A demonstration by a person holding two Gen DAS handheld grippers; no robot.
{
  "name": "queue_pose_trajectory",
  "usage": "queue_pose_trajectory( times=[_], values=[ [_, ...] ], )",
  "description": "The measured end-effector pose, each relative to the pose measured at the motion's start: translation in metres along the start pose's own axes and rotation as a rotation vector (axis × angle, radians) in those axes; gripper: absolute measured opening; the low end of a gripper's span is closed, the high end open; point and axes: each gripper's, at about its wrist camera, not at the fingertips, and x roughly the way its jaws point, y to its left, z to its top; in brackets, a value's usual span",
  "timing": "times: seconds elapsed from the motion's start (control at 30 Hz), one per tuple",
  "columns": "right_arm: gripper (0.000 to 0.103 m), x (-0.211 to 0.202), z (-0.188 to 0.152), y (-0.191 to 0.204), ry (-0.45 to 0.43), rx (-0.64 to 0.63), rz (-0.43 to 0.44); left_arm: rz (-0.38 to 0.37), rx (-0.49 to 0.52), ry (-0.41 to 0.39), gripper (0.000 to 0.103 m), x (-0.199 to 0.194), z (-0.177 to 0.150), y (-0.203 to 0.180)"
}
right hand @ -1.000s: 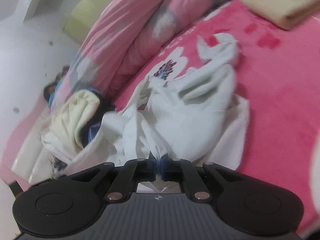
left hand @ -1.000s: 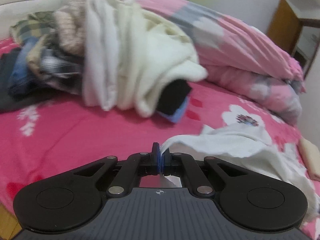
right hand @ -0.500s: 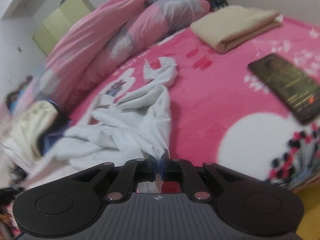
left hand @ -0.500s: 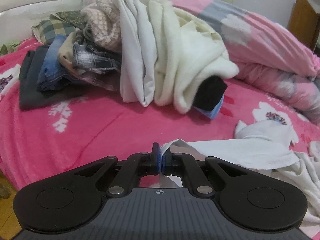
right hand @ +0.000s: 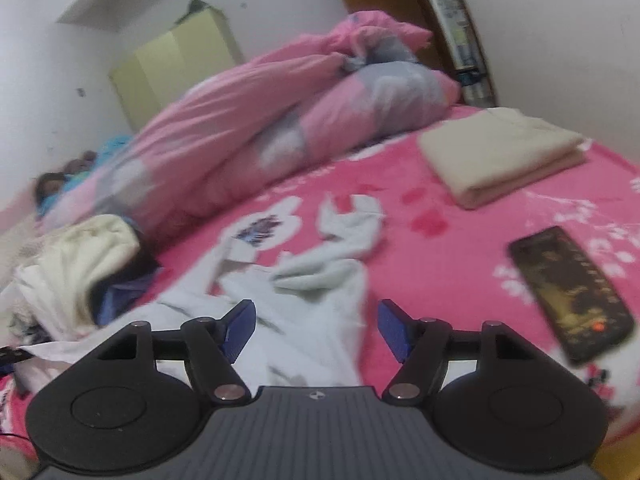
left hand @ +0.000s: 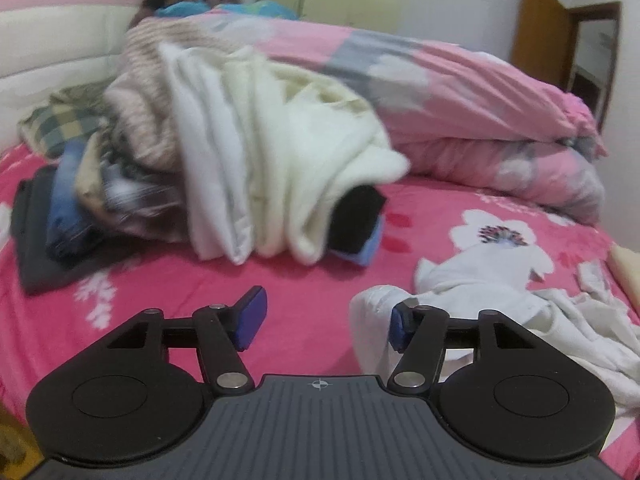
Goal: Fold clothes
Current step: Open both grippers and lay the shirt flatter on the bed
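Left wrist: left gripper (left hand: 325,320) spread, white garment (left hand: 500,292) touching its right fingertip, right gripper (right hand: 314,326) spread above it.

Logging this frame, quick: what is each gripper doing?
Left gripper: open, holding nothing.
Right gripper: open, over the white garment.

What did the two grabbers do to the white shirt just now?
Both let go. The left gripper and the right gripper were pinched shut on the white garment; now both are open and it lies crumpled on the pink bed. The clothes pile and folded beige cloth stayed put.
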Motion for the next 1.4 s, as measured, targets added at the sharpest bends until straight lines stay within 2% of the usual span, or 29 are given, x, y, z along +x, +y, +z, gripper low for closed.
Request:
queue_pose_trajectory(
  times=[0.17,0.2,0.33,0.43,0.53,0.6,0.67,0.73,0.83,1.0,1.07,1.17,1.27,1.4],
  values=[
    [0.07,0.02,0.007,0.022,0.019,-0.035,0.081,0.011,0.003,-0.023,0.063,-0.004,0.002,0.0],
    [0.07,0.027,0.009,0.028,0.03,-0.047,0.098,0.023,-0.024,-0.016,0.066,-0.005,0.003,0.007],
    [0.071,0.058,0.021,0.053,0.059,-0.102,0.156,0.067,-0.136,0.013,0.067,-0.005,0.003,0.037],
    [0.076,0.079,0.027,0.07,0.066,-0.141,0.175,0.068,-0.283,0.078,0.067,0.002,-0.003,0.064],
    [0.077,0.102,0.033,0.082,0.097,-0.159,0.184,0.007,-0.479,0.136,0.067,0.014,-0.012,0.09],
    [0.077,0.119,0.034,0.089,0.125,-0.162,0.215,-0.073,-0.604,0.17,0.067,0.025,-0.019,0.105],
    [0.077,0.133,0.035,0.098,0.15,-0.163,0.245,-0.135,-0.643,0.212,0.067,0.032,-0.024,0.111],
    [0.077,0.148,0.036,0.11,0.172,-0.161,0.27,-0.153,-0.59,0.244,0.067,0.033,-0.025,0.11],
    [0.077,0.164,0.033,0.134,0.183,-0.204,0.308,-0.189,-0.439,0.288,0.072,0.024,-0.024,0.103],
    [0.076,0.188,0.018,0.148,0.235,-0.261,0.25,-0.247,-0.175,0.334,0.076,-0.008,-0.03,0.093],
    [0.077,0.187,0.014,0.144,0.247,-0.256,0.239,-0.287,-0.147,0.303,0.079,-0.022,-0.032,0.093],
    [0.077,0.178,0.016,0.138,0.234,-0.245,0.244,-0.338,-0.152,0.221,0.09,-0.027,-0.025,0.084],
    [0.076,0.181,0.025,0.141,0.208,-0.275,0.201,-0.36,-0.043,0.189,0.09,-0.001,-0.01,0.042],
    [0.076,0.209,0.033,0.149,0.227,-0.302,0.191,-0.37,0.183,0.197,0.086,0.045,0.0,-0.044]
  ],
)
